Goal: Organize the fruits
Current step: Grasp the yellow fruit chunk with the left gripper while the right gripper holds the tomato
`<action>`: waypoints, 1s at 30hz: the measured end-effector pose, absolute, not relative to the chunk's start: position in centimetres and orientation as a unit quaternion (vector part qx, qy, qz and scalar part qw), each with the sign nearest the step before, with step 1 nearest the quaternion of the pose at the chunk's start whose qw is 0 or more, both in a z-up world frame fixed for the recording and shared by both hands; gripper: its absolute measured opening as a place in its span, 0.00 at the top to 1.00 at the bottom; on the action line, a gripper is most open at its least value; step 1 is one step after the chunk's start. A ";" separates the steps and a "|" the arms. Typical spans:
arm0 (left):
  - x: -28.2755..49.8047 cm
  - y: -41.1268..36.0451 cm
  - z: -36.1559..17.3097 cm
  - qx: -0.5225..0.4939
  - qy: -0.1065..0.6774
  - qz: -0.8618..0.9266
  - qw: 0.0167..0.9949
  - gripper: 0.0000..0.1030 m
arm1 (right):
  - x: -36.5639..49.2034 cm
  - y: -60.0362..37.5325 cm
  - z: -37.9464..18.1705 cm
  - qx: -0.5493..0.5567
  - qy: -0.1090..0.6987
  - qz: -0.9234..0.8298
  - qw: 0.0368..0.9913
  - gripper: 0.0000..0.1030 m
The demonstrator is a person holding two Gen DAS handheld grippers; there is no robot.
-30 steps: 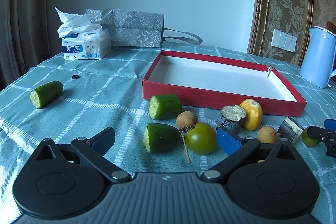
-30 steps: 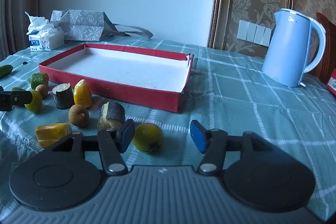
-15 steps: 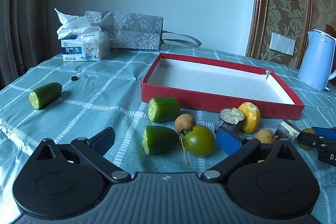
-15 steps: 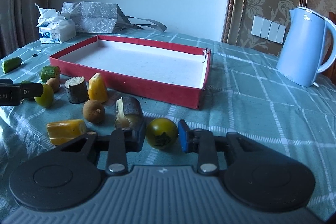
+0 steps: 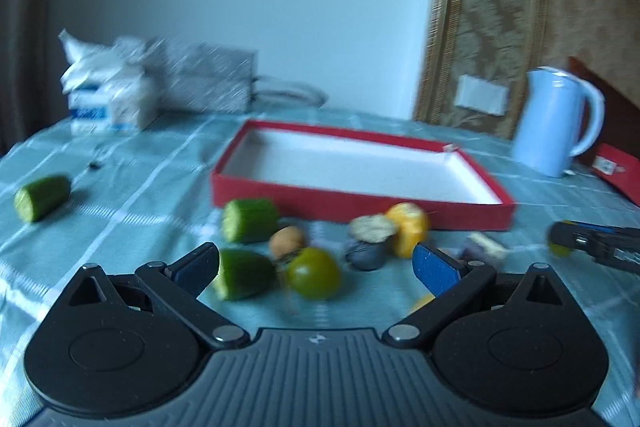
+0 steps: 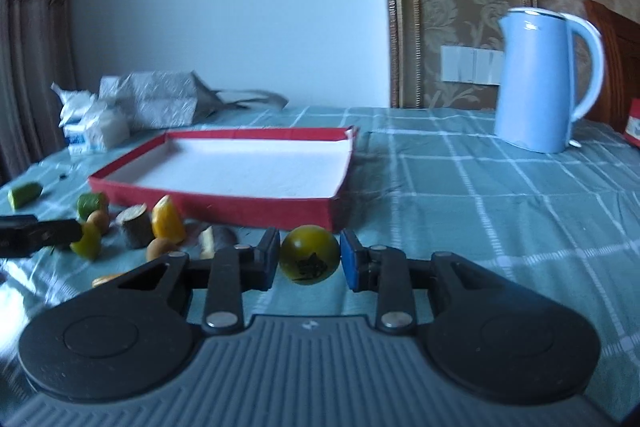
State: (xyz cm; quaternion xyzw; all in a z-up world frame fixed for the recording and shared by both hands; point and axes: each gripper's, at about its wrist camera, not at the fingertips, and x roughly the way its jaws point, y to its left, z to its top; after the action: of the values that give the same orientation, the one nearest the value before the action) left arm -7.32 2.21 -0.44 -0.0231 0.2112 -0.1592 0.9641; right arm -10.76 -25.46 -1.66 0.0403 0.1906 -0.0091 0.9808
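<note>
My right gripper (image 6: 309, 261) is shut on a small round yellow-green fruit (image 6: 308, 247), low over the cloth just in front of the near right corner of the red tray (image 6: 216, 201). My left gripper (image 5: 316, 263) stands wide open above a cut cucumber piece (image 5: 244, 275) and a round green fruit (image 5: 314, 273), touching neither. Ahead of it lie another cucumber piece (image 5: 250, 225), a brown longan (image 5: 286, 241), a dark-skinned chunk (image 5: 370, 239) and a yellow piece (image 5: 408, 229). The tray's white floor holds nothing.
A lone cucumber piece (image 5: 40, 197) lies far left on the checked green cloth. A tissue pack (image 5: 108, 107) and a grey bag (image 5: 208, 83) stand at the back left, with a blue kettle (image 6: 548, 83) and a red box (image 5: 616, 171) at the back right.
My right gripper closed on the yellow-green fruit and shifted toward the tray's corner. The left wrist view has swung a little to the right and is blurred; its jaws stay open.
</note>
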 end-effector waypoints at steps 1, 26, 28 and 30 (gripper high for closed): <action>-7.8 1.8 -0.3 -0.013 0.200 -0.170 0.965 0.00 | -10.7 -25.9 -1.8 0.047 0.190 -0.010 0.981 0.71; -7.6 -5.8 -2.1 0.175 0.259 -0.354 0.881 0.26 | -10.8 -27.7 -2.2 0.100 0.169 0.012 0.980 0.70; -7.5 -5.8 -2.1 0.173 0.262 -0.357 0.880 0.29 | -10.8 -27.7 -2.2 0.102 0.168 0.012 0.980 0.70; -7.5 -5.8 -2.1 0.173 0.263 -0.357 0.880 0.30 | -10.8 -27.7 -2.2 0.103 0.169 0.014 0.980 0.70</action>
State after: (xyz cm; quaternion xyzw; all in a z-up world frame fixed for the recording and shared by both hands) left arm -7.51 -5.79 -2.12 0.1727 0.2631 -0.3567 0.8796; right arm -10.78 -27.70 -2.19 0.1030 0.1690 0.0144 0.9801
